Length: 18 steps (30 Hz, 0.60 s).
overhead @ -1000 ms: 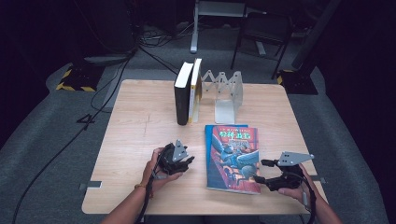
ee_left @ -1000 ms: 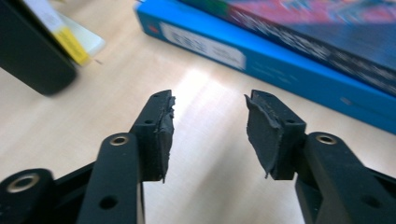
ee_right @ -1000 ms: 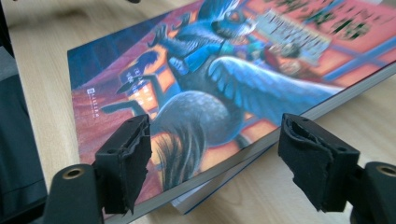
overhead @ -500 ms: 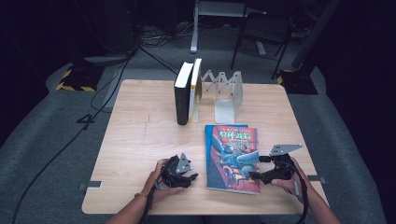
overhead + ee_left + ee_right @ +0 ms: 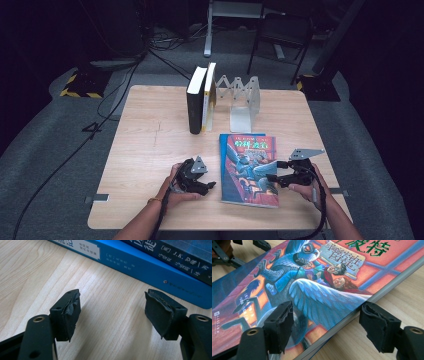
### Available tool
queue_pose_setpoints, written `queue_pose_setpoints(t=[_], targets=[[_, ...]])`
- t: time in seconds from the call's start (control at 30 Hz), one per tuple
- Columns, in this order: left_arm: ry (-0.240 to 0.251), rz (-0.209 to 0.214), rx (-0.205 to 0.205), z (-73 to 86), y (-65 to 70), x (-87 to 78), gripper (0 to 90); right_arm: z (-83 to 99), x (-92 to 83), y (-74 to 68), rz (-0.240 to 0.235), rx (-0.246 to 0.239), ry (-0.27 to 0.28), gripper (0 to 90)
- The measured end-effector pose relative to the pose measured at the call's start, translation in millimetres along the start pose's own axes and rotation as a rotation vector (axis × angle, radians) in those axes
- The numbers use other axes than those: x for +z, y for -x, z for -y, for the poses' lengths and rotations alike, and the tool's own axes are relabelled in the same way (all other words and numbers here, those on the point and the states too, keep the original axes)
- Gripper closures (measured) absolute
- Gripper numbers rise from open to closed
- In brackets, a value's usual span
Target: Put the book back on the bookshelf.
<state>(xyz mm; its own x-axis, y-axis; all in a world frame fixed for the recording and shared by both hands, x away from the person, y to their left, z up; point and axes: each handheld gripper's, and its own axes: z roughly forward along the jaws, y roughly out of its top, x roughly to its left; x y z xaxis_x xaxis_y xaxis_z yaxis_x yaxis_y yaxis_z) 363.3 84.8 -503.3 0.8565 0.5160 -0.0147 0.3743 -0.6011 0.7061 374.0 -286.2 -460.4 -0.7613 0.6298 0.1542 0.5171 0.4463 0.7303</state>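
The book (image 5: 249, 169) lies flat at lower centre, not yet lifted toward the rack (image 5: 243, 102) behind, with the left gripper (image 5: 210, 184) opening beside its spine and the right gripper (image 5: 272, 178) closing astride its edge, neither clamping.

On the blue spine of the book (image 5: 150, 267) lying flat before me I read "J.K." among Chinese characters, too slanted for me to make out. Its front cover (image 5: 317, 290) carries large green Chinese title characters that I cannot read with certainty.
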Motion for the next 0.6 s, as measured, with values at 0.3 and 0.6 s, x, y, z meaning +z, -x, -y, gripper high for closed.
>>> queue_pose_setpoints(t=[0.3,0.6], targets=[[-0.002,-0.009,-0.012,-0.8,1.4,0.7,28.9,-4.3,-3.0,-2.5,-0.029,-0.027,0.056,41.8],[0.001,-0.025,-0.022,-0.8,3.7,0.8,29.6,-9.0,1.0,-13.0,-0.059,-0.086,0.053,56.6]])
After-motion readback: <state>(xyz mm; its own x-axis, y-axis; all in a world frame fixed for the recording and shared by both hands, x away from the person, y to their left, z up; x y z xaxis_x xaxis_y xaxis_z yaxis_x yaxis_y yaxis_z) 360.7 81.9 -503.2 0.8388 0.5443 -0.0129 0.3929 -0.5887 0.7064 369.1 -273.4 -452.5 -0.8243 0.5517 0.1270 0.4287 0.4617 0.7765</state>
